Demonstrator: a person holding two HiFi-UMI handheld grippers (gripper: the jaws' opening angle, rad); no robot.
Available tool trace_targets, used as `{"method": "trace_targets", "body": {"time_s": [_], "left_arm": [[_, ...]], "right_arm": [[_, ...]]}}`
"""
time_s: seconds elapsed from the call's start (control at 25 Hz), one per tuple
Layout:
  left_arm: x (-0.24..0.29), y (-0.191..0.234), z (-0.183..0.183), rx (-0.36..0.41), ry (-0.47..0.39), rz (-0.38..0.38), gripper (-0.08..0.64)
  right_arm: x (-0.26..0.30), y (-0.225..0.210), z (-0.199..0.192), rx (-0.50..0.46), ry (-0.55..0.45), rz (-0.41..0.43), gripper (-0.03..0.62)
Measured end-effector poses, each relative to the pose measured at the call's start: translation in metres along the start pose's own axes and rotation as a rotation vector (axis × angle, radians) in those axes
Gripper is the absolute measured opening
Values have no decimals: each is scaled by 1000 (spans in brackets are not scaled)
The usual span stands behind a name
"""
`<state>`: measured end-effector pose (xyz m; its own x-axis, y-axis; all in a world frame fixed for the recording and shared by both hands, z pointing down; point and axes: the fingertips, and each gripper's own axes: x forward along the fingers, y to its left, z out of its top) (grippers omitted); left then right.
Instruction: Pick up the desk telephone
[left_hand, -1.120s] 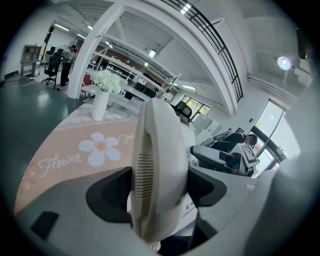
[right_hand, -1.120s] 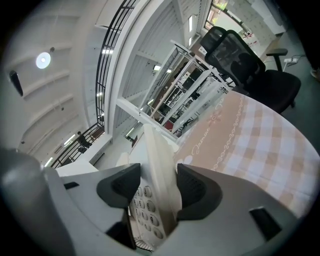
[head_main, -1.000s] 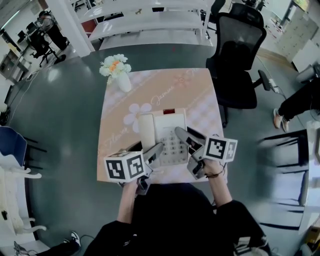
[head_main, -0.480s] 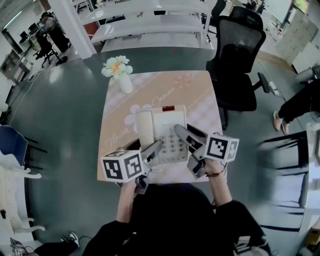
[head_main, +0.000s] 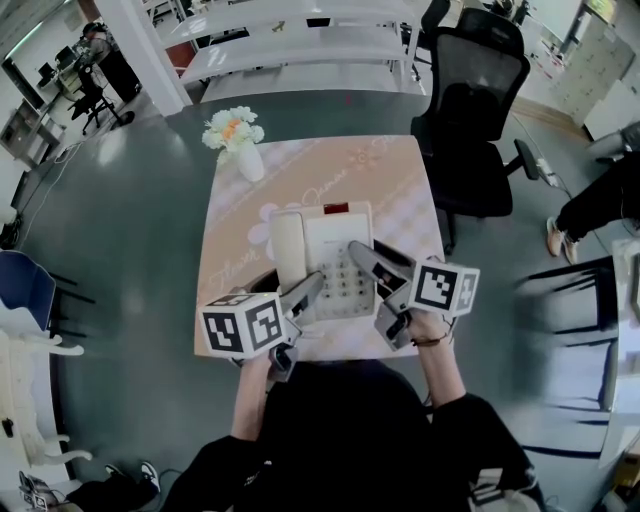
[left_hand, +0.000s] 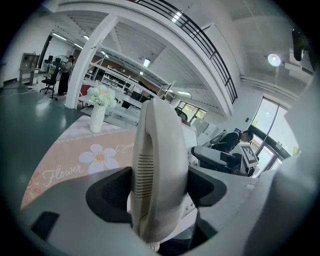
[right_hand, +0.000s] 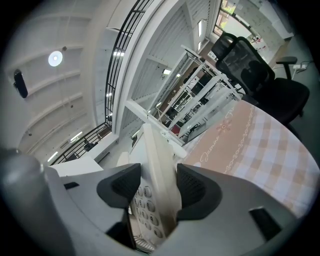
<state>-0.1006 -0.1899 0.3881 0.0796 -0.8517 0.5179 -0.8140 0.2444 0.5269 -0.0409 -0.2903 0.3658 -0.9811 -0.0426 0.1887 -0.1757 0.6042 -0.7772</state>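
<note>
the tablecloth (left_hand: 67, 150) bears the words "flower" and "jasmine".

Near end of desk telephone (head_main: 335, 240) hidden behind left gripper (head_main: 295, 285) and right gripper (head_main: 372, 258); leg (head_main: 590, 205) cut off, right edge; furniture (head_main: 575, 310) below it blurred.

The left tool (head_main: 292, 287) is held low on the person's left and points forward and down, its marker cube nearest the body. Its jaws are closed on the handset side of the telephone (head_main: 330, 240), pads against both faces. The right tool (head_main: 366, 262) points forward, nearly level and angled inward, with its jaws set wide and clamped on the telephone's right edge. The left forearm (head_main: 250, 400) and right forearm (head_main: 445, 375) are bare and extended forward.
</note>
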Motion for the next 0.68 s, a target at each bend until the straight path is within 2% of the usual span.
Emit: {"method": "trace_targets", "body": {"time_s": [0.08, 0.24, 0.36, 0.48, 0.68], "left_arm": [[0, 0, 0, 2, 1, 0, 327], [-1, 0, 0, 3, 0, 2, 327], [-1, -1, -1, 2, 0, 2, 327], [-3, -2, -2, 4, -1, 2, 327], [-6, -2, -5, 8, -3, 7, 327]], "right_arm": [[3, 6, 1, -9, -4, 45, 213], [-3, -4, -2, 9, 4, -25, 213], [-1, 0, -2, 1, 3, 5, 213], [-5, -3, -4, 2, 10, -24, 213], [-5, 4, -6, 1, 8, 10, 213]]}}
